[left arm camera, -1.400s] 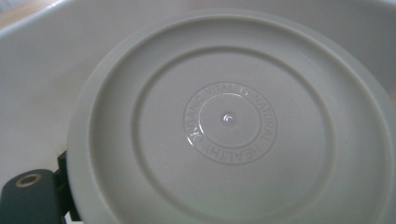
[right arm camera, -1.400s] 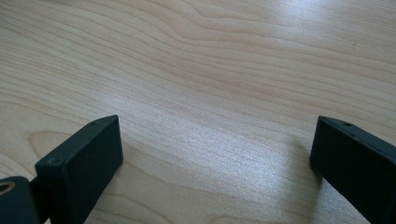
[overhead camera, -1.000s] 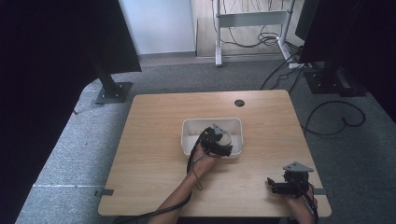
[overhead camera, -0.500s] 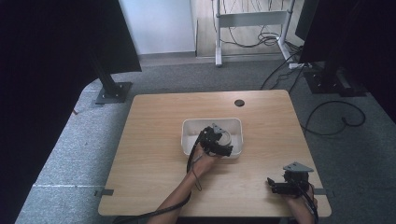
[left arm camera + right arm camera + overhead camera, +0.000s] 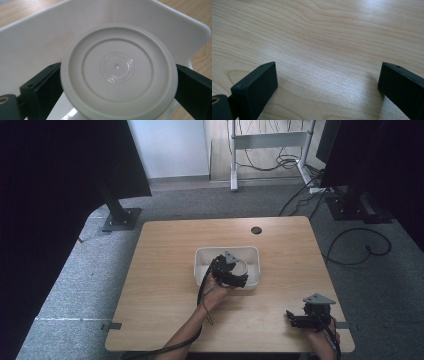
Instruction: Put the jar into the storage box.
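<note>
**Tongs status: left set clamped on the lid inside the bin, right set idle**

The left tongs (image 5: 239, 279) sit over the white bin (image 5: 252, 254) at the centre of the bench (image 5: 165, 270). In the left gripper view their two black jaws press against opposite edges of a round off-white lid (image 5: 117, 70), which is held face-on to the camera with its embossed centre ring visible. The bin's white wall (image 5: 37, 42) rises directly behind the lid, and a strip of bin floor shows below it — the lid is therefore inside the bin, or just above its floor. Whether it is touching that floor cannot be determined.

The right tongs (image 5: 295, 319) rest near the front right corner of the bench, well apart from the bin. In the right gripper view the jaws are spread wide over bare wood grain (image 5: 324, 50), with nothing between them.

**Change since the earlier frames**

Compared with the high views half a second and one second before, no clear displacement is seen: the left forearm (image 5: 200, 317) reaches to the same spot over the bin, the bin has not shifted, and the right hand (image 5: 322, 335) remains parked at the same corner.

**Assessment**

The pause with a firm grip suggests a transition point — either the lid has just been seized for lifting out, or it has been lowered in and awaits release. The frames do not settle which applies.
</note>
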`<state>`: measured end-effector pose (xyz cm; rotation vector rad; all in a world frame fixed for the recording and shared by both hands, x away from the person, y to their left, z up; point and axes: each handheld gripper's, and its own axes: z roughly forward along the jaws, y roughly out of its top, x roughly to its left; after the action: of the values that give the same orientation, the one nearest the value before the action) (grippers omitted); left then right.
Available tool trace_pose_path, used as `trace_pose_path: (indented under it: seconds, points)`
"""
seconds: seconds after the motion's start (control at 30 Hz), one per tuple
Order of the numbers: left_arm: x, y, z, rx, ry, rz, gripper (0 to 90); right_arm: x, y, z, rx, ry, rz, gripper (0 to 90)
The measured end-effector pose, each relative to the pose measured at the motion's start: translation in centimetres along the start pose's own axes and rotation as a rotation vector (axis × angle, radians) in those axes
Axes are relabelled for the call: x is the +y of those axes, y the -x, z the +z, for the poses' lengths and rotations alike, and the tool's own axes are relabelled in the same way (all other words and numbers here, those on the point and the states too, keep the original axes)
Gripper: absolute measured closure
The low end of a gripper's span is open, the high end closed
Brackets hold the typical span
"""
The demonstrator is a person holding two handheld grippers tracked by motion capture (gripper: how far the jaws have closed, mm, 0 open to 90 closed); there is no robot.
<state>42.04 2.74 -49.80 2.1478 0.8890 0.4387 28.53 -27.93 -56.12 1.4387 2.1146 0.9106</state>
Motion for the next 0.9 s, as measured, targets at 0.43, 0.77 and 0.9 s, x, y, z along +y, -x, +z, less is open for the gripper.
trace_pose_path:
  seconds: [0.43, 0.77, 0.9]
  points:
    - [0.1, 0.2, -1.6, -0.015, 0.021, 0.034, 4.2, 0.0, 0.0, 0.0, 0.000, 0.000, 0.000, 2.1]
    - [0.0, 0.4, -2.7, -0.024, 0.036, 0.056, 4.4, 0.0, 0.0, 0.0, 0.000, -0.001, 0.002, 2.2]
    - [-0.2, 0.6, -3.0, -0.033, 0.038, 0.070, 4.4, 0.0, 0.0, 0.0, 0.000, 0.000, 0.003, 2.2]
